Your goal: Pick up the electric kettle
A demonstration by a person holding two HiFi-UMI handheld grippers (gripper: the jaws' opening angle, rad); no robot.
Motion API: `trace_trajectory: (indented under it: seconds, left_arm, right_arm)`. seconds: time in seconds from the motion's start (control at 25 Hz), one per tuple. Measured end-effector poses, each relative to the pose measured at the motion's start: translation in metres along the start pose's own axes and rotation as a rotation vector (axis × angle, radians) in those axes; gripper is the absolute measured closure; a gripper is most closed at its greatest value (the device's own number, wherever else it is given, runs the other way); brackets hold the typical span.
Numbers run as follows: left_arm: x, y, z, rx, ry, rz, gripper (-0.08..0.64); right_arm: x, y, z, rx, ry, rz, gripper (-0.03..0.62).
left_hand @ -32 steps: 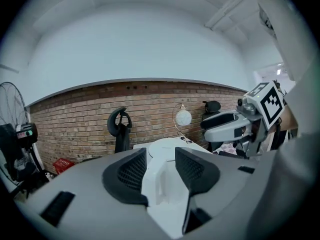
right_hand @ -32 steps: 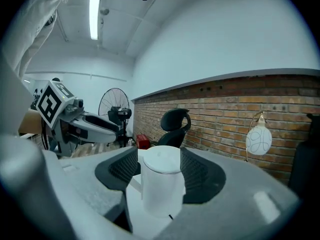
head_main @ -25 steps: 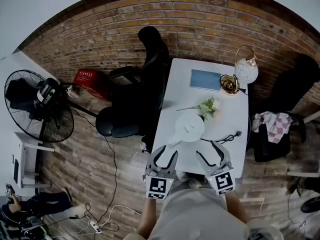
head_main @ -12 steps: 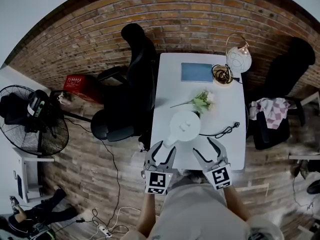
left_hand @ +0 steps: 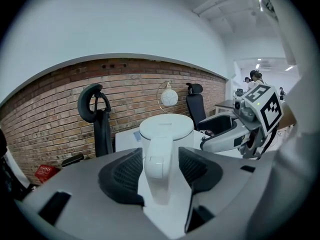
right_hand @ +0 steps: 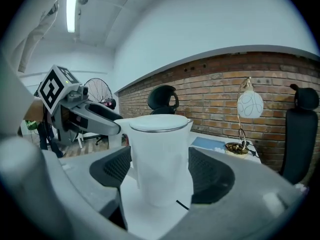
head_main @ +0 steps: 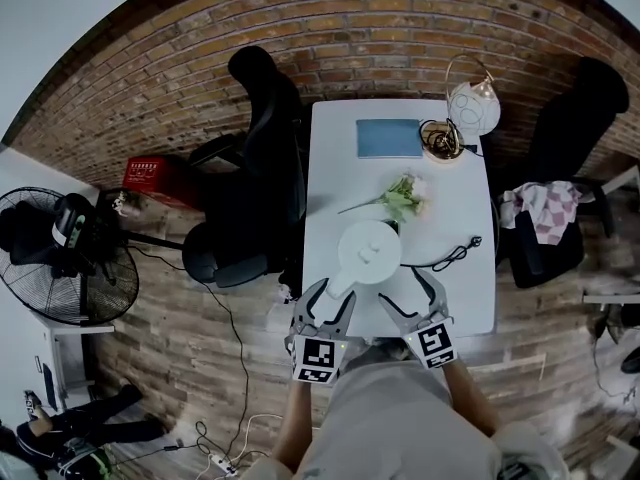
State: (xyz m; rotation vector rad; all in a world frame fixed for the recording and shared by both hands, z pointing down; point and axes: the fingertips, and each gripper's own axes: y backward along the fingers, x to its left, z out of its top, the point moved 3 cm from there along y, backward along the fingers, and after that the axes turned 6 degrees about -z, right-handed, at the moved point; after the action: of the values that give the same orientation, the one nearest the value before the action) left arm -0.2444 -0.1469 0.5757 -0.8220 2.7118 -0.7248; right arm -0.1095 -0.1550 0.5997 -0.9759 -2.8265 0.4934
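Kettle [head_main: 370, 252], white plastic electric, stands on white rectangular table [head_main: 335, 158] near its front edge. Left gripper [head_main: 333, 294] jaws wide apart, kettle handle between them, not pinched. Right gripper [head_main: 410, 290] jaws have just been opening, now apart, framing the kettle body, no contact.

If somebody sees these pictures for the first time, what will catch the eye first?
The white electric kettle stands at the near end of the long white table, its handle turned toward the left gripper, whose jaws are apart. The right gripper faces its body; its jaws have just been opening, the kettle ahead of them, untouched. Behind rises a red brick wall.
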Motion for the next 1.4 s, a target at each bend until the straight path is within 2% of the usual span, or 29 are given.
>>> trace_trajectory:
  seconds: [0.12, 0.68, 1.0, 1.2, 1.4]
  left_arm:
    - [0.001, -0.004, -0.003, 0.014, -0.009, -0.011, 0.336]
    - [0.003, -0.018, -0.012, 0.027, -0.008, -0.057, 0.336]
    - [0.005, -0.024, -0.019, 0.046, -0.015, -0.065, 0.359]
    - [0.004, -0.024, -0.019, 0.044, -0.022, -0.08, 0.402]
    - [-0.001, -0.026, -0.014, 0.01, -0.011, -0.123, 0.408]
  right_arm:
    - [0.001, -0.008, -0.005, 0.0, -0.047, -0.011, 0.213]
    - [0.008, -0.043, -0.025, -0.005, -0.1, 0.026, 0.087]
    - [0.008, -0.061, -0.036, 0.001, -0.086, 0.022, 0.026]
    - [0.006, -0.071, -0.037, -0.016, -0.064, 0.008, 0.015]
    - [0.005, -0.079, -0.04, -0.013, -0.017, 0.017, 0.015]
